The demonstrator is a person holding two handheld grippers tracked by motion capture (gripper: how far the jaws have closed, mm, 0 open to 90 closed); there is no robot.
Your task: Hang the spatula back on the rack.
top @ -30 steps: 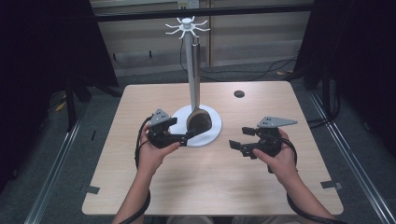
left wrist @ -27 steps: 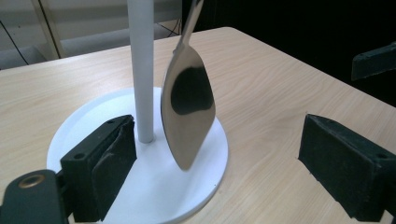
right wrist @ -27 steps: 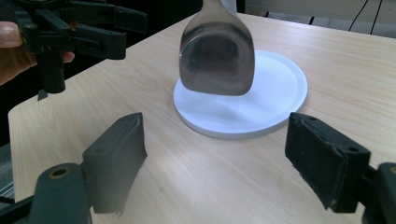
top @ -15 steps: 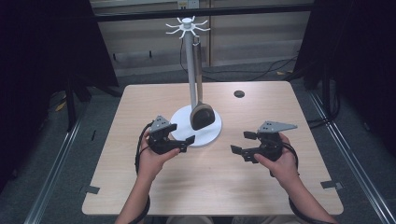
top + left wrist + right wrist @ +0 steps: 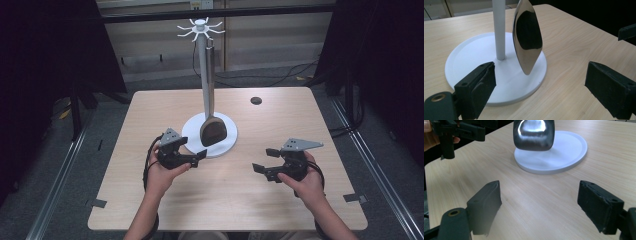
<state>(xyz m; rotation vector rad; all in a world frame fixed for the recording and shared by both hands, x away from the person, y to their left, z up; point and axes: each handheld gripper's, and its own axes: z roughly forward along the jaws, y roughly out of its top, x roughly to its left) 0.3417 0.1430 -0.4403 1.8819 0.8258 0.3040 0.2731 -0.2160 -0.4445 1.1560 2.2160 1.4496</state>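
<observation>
On the light wooden surface point(image 5: 150, 195) stands a white stand with a round flat base point(image 5: 192, 131) and a tall thin white pole point(image 5: 204, 70). At the top of the pole is a ring of little white hooks point(image 5: 201, 28). A shiny dark metal spatula with a wide rounded blade point(image 5: 212, 131) hangs from a hook, with the blade down low over the base, just beside the pole. In the left gripper view the blade point(image 5: 527, 37) is seen from its thin side, with its tip just above the base point(image 5: 469, 53). The left gripper point(image 5: 198, 156) is near the front edge of the base, and its fingers point(image 5: 482, 87) are wide apart with nothing between them. The right gripper point(image 5: 263, 160) is over bare wood, well apart from the stand, and its fingers point(image 5: 486, 200) are wide apart too, with nothing in them. A small dark round spot point(image 5: 256, 100) is on the far side of the surface.
</observation>
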